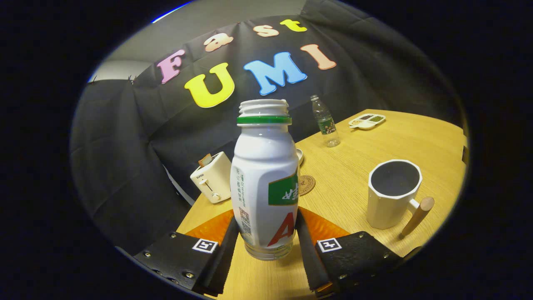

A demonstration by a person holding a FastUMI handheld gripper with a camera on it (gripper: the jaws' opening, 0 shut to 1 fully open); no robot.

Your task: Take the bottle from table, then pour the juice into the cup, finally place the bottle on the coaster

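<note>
A white juice bottle [264,179] with a green neck ring and no cap stands upright between my fingers, tilted along with the whole view. My gripper [266,239] is shut on the bottle's lower body, one black pad [227,250] on each side. The bottle's clear base sits close above the wooden table [374,141]; whether it touches is unclear. A white mug [391,193] with a wooden handle stands ahead to the right, its inside dark. A round brown coaster [306,185] lies just beyond the bottle, half hidden by it.
A white toaster [211,181] with a slice in it sits at the table's left edge. Farther back stand a clear water bottle [326,121] and a small divided snack tray [367,121]. A white dish edge [299,156] peeks from behind the juice bottle.
</note>
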